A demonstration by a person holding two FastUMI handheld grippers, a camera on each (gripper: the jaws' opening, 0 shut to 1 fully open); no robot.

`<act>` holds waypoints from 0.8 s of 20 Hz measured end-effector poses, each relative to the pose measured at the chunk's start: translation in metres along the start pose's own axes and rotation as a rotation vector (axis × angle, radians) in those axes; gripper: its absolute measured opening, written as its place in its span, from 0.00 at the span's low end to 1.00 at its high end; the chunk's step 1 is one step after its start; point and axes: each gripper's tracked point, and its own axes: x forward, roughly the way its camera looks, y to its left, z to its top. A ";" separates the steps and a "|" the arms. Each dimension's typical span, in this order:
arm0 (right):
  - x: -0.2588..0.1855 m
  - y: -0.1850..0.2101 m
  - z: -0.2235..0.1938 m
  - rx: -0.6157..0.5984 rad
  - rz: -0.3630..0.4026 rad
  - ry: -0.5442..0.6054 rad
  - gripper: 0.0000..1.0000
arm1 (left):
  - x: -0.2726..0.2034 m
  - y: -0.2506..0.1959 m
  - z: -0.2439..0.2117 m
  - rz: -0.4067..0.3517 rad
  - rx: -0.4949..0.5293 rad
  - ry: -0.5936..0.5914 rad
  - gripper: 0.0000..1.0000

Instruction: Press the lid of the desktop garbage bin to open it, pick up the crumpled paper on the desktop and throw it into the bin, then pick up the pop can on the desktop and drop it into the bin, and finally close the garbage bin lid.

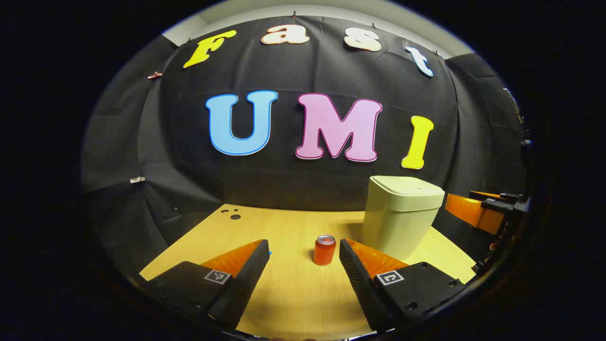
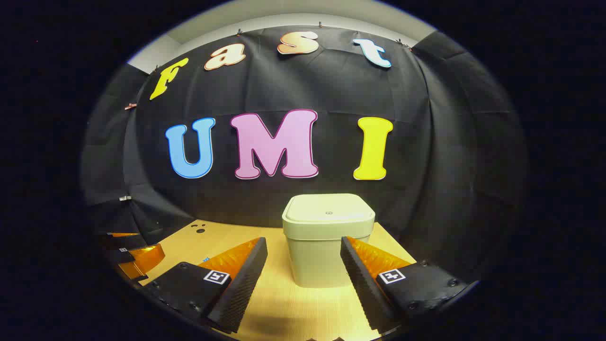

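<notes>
Task status: bin lid down, pop can on the desk, both tools empty.

In the left gripper view the left tool (image 1: 303,258) has its fingers spread apart with nothing between them, and the pop can (image 1: 325,250) stands upright on the desk (image 1: 289,293) just ahead of the gap. The garbage bin (image 1: 400,215) stands behind and to the right of the can, lid (image 1: 409,185) down. In the right gripper view the right tool (image 2: 303,258) is likewise spread and empty, aimed squarely at the bin with its flat lid seated. No crumpled paper can be made out on the visible desk; whether it is already in the bin cannot be told. Judged remaining: at minimum, opening the lid, dropping in the can, and closing the lid.
</notes>
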 end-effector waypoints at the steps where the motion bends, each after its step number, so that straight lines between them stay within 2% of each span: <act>1: 0.002 -0.001 0.000 0.001 0.000 0.005 0.98 | 0.001 -0.001 0.000 -0.002 0.002 0.005 0.96; 6: 0.002 0.001 -0.001 -0.016 0.008 0.007 0.98 | 0.007 -0.005 -0.006 -0.012 0.010 0.021 0.96; 16: 0.007 0.000 -0.007 -0.018 0.015 0.027 0.98 | 0.015 0.003 -0.007 0.024 -0.018 0.015 0.96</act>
